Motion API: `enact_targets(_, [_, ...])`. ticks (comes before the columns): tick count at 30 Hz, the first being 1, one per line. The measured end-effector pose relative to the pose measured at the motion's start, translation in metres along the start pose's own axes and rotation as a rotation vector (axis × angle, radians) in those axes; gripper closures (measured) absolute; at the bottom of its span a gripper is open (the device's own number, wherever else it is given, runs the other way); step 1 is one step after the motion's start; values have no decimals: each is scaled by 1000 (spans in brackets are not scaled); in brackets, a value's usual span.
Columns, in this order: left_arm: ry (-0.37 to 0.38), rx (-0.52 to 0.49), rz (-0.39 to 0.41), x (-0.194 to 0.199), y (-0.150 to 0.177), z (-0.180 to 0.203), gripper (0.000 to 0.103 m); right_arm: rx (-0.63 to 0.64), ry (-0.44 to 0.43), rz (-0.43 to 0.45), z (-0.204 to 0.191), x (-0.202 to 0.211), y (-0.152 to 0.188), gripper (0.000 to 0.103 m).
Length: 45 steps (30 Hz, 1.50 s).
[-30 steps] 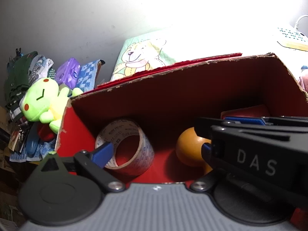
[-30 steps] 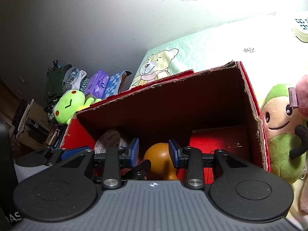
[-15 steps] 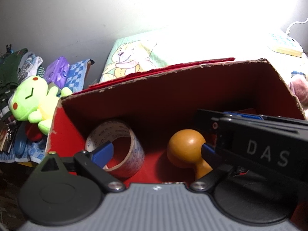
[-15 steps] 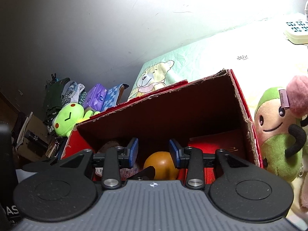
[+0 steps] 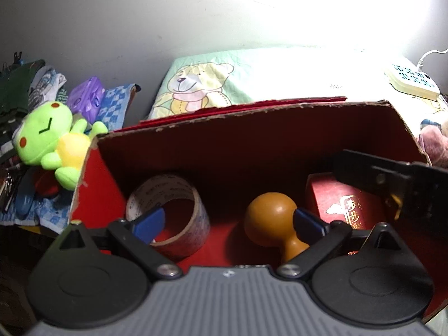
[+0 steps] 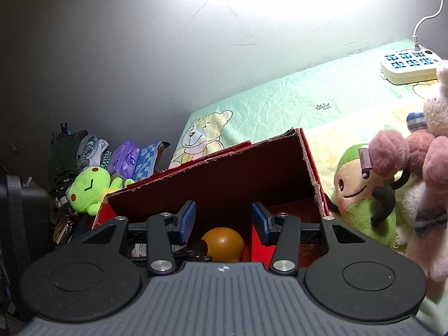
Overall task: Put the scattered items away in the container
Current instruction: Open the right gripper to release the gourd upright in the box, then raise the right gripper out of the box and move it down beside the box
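An open red cardboard box (image 5: 240,128) (image 6: 308,162) sits on the bed. Inside lie a roll of clear tape (image 5: 170,210), an orange wooden stamp (image 5: 274,221) (image 6: 222,243) and a small red box with gold lettering (image 5: 344,207). My left gripper (image 5: 228,224) is open and empty, just above the box's near side, its fingers either side of the tape and stamp. My right gripper (image 6: 222,219) is open and empty above the box's near edge; it also shows in the left wrist view (image 5: 392,179) over the box's right side.
A green frog plush (image 5: 47,140) (image 6: 89,187), a purple pack (image 6: 124,159) and clothes lie left of the box. An avocado plush (image 6: 361,187) and pink plush toys (image 6: 420,156) sit right of it. A power strip (image 6: 408,64) lies at the back right on the bear-print sheet (image 5: 196,89).
Both grippers have pulled back and risen from the box. The right gripper has drawn away to the right in the left wrist view, uncovering the small red box.
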<state>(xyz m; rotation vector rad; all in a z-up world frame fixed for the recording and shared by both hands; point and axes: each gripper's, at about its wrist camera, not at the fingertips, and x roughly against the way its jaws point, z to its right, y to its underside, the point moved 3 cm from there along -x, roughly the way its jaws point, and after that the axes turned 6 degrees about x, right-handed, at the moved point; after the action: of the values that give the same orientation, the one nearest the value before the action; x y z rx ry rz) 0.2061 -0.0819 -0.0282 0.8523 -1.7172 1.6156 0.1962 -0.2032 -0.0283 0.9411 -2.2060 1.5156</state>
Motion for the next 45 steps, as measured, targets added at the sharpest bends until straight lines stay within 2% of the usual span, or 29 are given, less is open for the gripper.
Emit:
enact_targets(2, [-3, 12, -2, 3, 2, -3, 3, 28, 17, 29, -1, 8, -1, 48])
enact_targets(5, [-8, 27, -2, 10, 5, -6, 3, 72, 23, 52, -3, 19, -2, 47])
enact_targets(11, [-43, 38, 24, 34, 2, -12, 0, 62, -19, 74, -4, 35, -2, 43])
enact_targets(15, [-51, 57, 21, 46, 3, -18, 0, 77, -7, 146, -7, 50, -2, 28])
enact_targets(17, [-50, 75, 21, 52, 5, -21, 0, 101, -4, 187, -10, 59, -1, 26])
enact_targets(24, [-74, 83, 81, 77, 10, -22, 0, 85, -64, 147, -14, 69, 3, 26])
enact_targets(28, [-63, 94, 75, 83, 16, -24, 0, 80, -87, 155, -15, 78, 8, 27])
enact_targets(33, [-62, 95, 59, 89, 24, -29, 0, 114, -180, 139, -17, 92, 20, 27])
enact_targets(36, [-46, 93, 42, 93, 32, -31, 0, 141, -232, 129, -17, 100, 30, 30])
enact_targets(40, [-47, 85, 61, 106, 42, -36, 1, 192, -282, 107, -19, 106, 40, 36])
enact_targets(45, [-39, 83, 47, 112, 53, -42, 1, 141, -336, 72, -16, 106, 50, 46])
